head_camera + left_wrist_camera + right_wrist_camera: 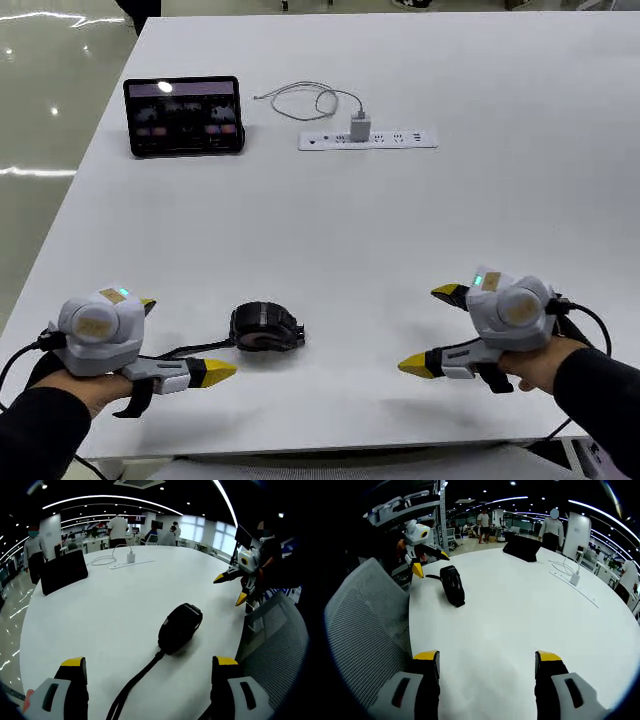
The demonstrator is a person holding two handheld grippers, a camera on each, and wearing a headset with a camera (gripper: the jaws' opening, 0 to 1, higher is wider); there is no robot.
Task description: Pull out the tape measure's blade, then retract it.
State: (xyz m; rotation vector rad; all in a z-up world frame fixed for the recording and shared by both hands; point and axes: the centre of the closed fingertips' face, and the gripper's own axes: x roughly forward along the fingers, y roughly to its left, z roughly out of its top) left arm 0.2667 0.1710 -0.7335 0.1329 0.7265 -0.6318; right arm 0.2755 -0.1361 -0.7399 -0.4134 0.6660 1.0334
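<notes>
A black tape measure [264, 326] lies on the white table [400, 230] near its front edge, with a black strap trailing toward my left gripper [185, 338]. That gripper is open a short way left of the case, nothing between its yellow tips. In the left gripper view the tape measure [180, 626] sits just ahead of the spread jaws. My right gripper [432, 328] is open too, well to the right of the case. From the right gripper view the tape measure [452, 585] lies far off at the left, beside the left gripper [430, 562]. The blade is inside the case.
A dark tablet [184, 115] stands at the back left. A white power strip [368, 139] with a charger and coiled cable lies behind the middle. A grey mesh chair [365, 635] is at the table's front edge. People stand in the background.
</notes>
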